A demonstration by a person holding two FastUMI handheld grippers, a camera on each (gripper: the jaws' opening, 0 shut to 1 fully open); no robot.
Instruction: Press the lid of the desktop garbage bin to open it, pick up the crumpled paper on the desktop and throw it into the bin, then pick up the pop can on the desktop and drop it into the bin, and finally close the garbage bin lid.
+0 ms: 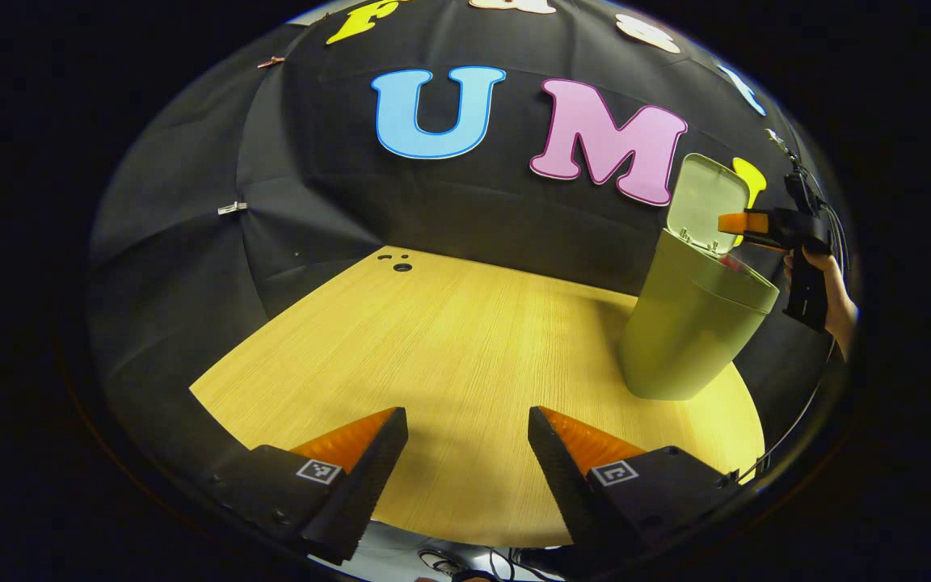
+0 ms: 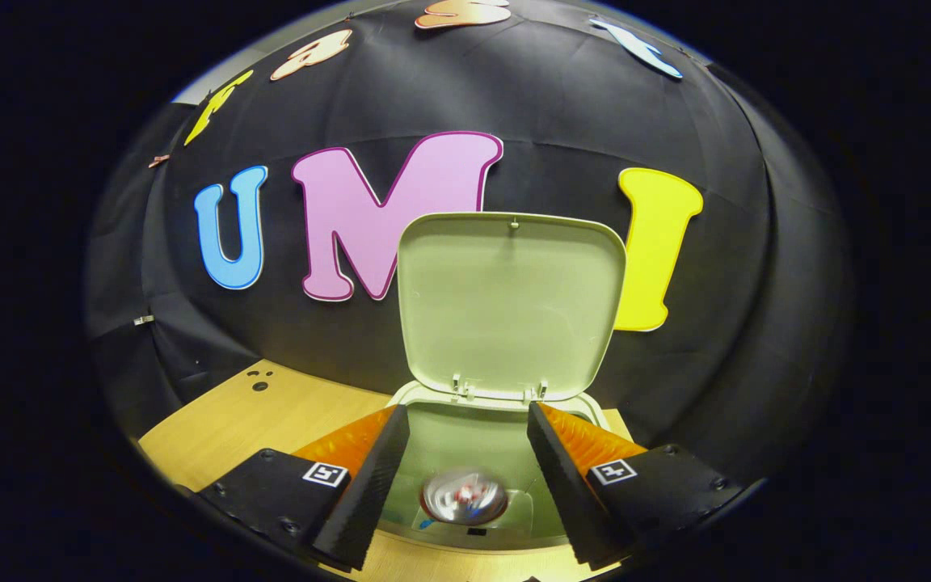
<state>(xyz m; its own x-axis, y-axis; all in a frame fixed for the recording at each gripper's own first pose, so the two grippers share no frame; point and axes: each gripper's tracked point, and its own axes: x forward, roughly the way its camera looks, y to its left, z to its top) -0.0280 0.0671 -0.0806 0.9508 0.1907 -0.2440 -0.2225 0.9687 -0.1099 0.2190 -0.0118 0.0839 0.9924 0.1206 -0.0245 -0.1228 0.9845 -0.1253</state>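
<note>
In the right gripper view, the pop can (image 2: 464, 495) inside the garbage bin (image 2: 433, 400) is blurred, a shiny round end at 6 o'clock; its body is hidden. In the left gripper view, the right gripper (image 1: 734, 223) at 3 o'clock partly overlaps the lid (image 1: 704, 202); its fingers' spread is unclear.

Pale green bin (image 1: 688, 327) and lid (image 2: 510, 303), silvery can (image 2: 464, 495), light wood-grain desktop (image 1: 449, 347).

- A wooden table (image 1: 449, 339) with a pale, grained top.
- Small dark holes (image 1: 401, 265) near the table's far edge.
- Black cloth wall (image 1: 191, 267) behind, held by a small clip (image 1: 231, 208).
</note>
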